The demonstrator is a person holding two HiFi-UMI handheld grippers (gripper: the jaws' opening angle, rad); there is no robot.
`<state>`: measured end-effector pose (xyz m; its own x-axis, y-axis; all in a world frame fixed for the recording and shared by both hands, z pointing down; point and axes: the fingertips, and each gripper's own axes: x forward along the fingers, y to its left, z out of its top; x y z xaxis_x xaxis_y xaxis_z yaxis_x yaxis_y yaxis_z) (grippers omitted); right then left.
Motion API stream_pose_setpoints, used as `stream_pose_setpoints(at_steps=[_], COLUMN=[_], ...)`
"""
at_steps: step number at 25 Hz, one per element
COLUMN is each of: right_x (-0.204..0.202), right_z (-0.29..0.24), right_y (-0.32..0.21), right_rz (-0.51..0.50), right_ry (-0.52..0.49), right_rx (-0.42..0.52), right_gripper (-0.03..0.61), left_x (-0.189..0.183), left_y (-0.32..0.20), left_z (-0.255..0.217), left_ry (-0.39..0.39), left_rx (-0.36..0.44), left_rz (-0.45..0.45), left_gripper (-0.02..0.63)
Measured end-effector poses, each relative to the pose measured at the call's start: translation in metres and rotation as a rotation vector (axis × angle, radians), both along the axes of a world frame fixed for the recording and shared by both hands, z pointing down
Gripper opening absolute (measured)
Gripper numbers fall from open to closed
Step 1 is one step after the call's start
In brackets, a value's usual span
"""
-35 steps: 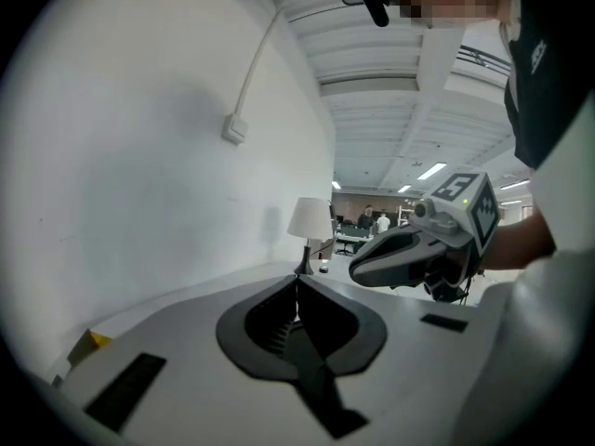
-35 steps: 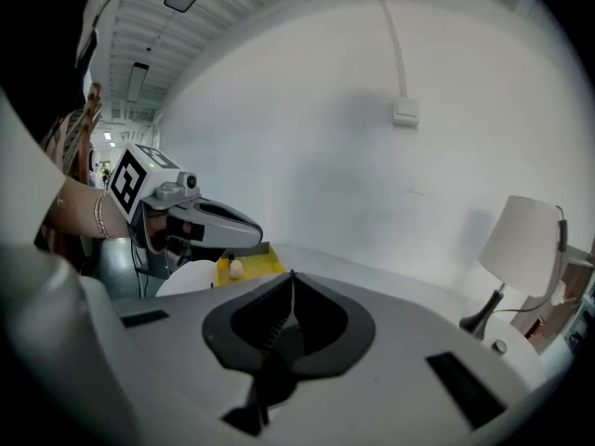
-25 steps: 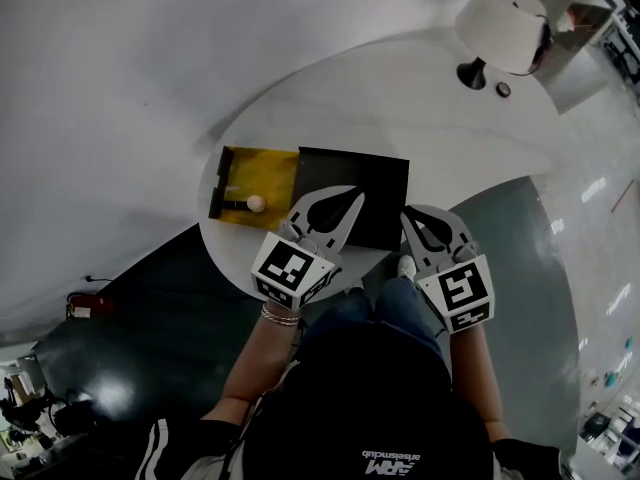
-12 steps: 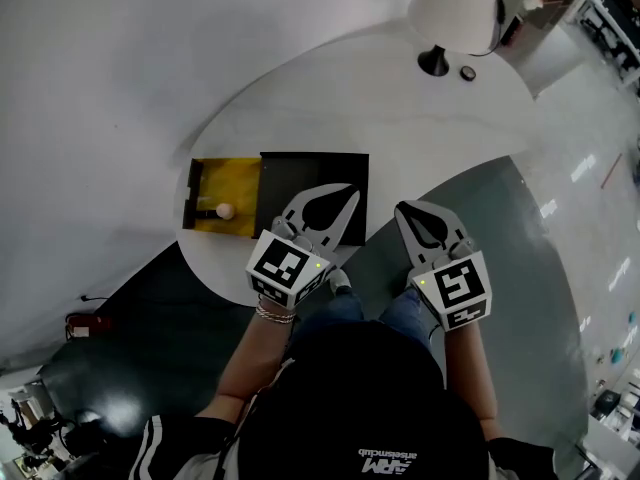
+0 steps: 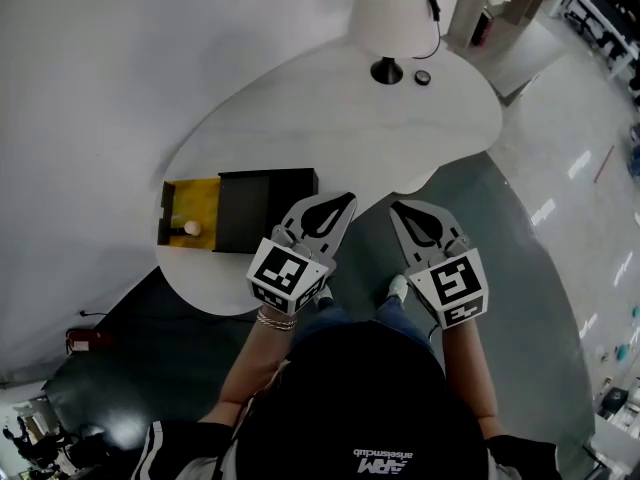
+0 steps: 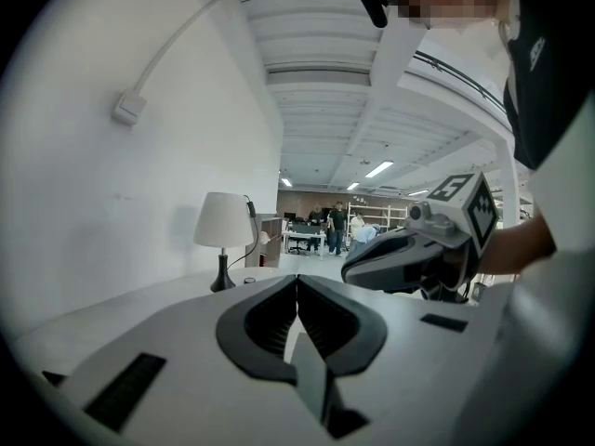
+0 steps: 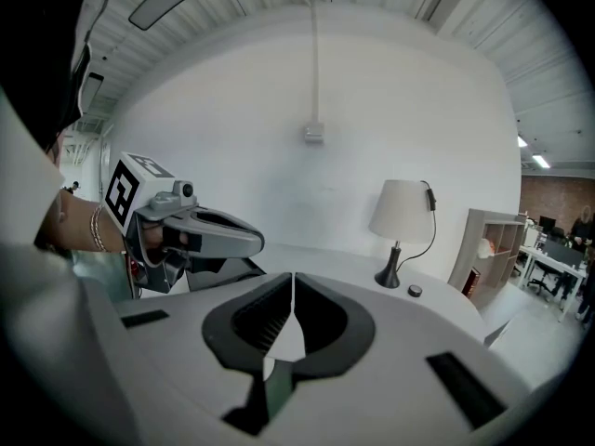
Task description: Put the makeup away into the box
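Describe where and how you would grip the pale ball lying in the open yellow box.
Probably from straight above, closing across the middle of the ball. It looks round, so any two opposite sides serve, and the walls of the box around it would block a level approach.

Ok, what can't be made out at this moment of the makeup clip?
- Box contents: in the head view it is mostly covered in black. The pale round item in its open yellow end is too small to identify.
- Box: absent from both gripper views, which look past it toward the lamp.
- Dark item beside the lamp: too small in every view.
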<state>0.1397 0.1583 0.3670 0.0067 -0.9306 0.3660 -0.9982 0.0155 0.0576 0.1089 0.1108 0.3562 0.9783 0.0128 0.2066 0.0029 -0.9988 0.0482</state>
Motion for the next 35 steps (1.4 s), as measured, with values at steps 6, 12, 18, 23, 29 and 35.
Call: stream_pose_setpoints(at_steps=[6,12,18,23,29,35], right_x=[0.044,0.082,0.117,0.138,0.157,0.171], right_z=[-0.001,0.007,0.008,0.006,0.005,0.008], right_y=[0.032,0.064,0.086,0.103,0.104,0.09], right_rz=[0.005,-0.002,0.012,0.018,0.047,0.048], right_ry=[0.004,-0.007,-0.002,-0.008,-0.014,-0.023], right_rx=[0.005,-0.007,-0.012,-0.01,0.005,0.003], right_gripper=[0.025,0.025,0.025,0.025,0.025,0.025], left_x=[0.044,0.085,0.116,0.134,0.146,0.16], left_y=[0.032,0.058,0.08,0.089,0.088,0.072], left_z=[0.002,0.008,0.013,0.013,0.015,0.018], left_ry=[-0.005,-0.005,-0.027,-0.033,-0.052,-0.06], left_rx=[0.0,-0.018,-0.013,-0.009,-0.003,-0.007], left_rz=[0.009,-0.006,0.008,-0.003,0.007,0.001], left_gripper=[0.017,0.017,0.017,0.017,0.017,0.017])
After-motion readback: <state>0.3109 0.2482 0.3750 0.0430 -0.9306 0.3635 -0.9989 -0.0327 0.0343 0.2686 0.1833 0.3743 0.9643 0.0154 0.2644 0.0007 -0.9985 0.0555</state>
